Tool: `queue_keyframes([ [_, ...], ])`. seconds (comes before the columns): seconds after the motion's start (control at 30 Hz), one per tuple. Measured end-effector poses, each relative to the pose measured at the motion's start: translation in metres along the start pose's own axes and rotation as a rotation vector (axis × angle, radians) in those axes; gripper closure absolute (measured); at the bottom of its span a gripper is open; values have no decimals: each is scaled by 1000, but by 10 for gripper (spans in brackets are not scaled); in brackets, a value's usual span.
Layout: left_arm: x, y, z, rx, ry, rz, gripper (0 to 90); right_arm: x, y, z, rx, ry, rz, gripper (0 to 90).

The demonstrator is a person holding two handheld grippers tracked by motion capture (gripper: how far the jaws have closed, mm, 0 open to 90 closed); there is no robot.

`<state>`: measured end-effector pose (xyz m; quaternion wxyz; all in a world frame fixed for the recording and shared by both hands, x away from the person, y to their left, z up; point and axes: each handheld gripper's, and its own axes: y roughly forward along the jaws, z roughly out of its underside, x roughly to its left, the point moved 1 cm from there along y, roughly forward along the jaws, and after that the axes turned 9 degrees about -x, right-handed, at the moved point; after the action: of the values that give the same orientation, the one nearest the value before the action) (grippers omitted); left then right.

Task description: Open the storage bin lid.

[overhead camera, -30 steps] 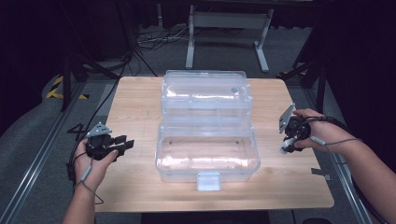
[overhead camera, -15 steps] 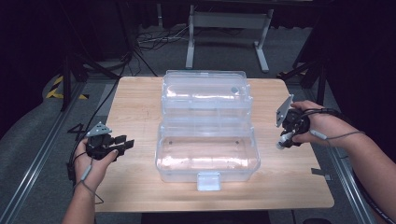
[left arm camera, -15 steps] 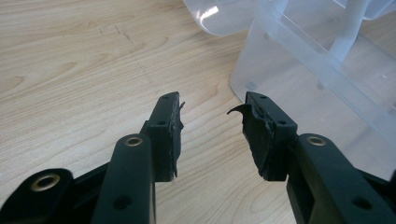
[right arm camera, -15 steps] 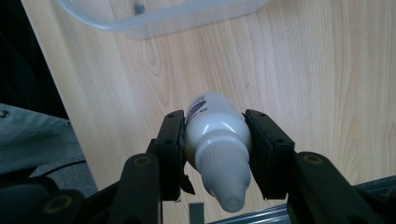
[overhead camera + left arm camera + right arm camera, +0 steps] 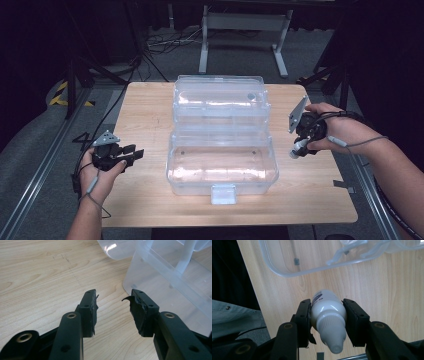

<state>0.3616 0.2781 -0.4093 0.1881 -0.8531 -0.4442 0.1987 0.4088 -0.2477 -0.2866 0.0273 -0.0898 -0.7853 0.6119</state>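
A clear plastic box [image 5: 220, 165] with its lid [image 5: 220, 100] swung back stands open in the middle of the wooden table [image 5: 145, 115]. My right gripper [image 5: 300, 145] hovers at the box's right side, shut on a small white dropper bottle [image 5: 327, 315] whose capped tip points toward the camera; the bottle [image 5: 296, 150] hangs below the hand. My left gripper [image 5: 135, 152] rests low at the left of the box, jaws open and empty, aimed at the box wall [image 5: 160, 280]. The left gripper [image 5: 113, 307] has bare wood between its pads.
A grey latch tab [image 5: 223, 194] juts from the box's front edge. The table's right edge [image 5: 345, 170] lies just under the right hand. Metal frame legs [image 5: 240, 30] and cables lie on the floor behind the table.
The right hand has risen and drifted slightly toward the box with the bottle in its jaws. The left hand has stayed put.
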Motion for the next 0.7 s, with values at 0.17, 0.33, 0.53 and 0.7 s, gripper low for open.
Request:
queue_keyframes([
  [0.17,0,1,0,4,1,2,577,5,-3,-9,-5,-7,-3,601],
  [0.33,-1,2,0,8,3,2,576,9,-3,-19,-11,-19,-13,601],
  [0.53,0,2,0,6,1,4,575,12,-2,-30,-18,-30,-28,601],
  [0.7,0,2,1,8,1,5,575,18,1,-41,-27,-51,-42,601],
])
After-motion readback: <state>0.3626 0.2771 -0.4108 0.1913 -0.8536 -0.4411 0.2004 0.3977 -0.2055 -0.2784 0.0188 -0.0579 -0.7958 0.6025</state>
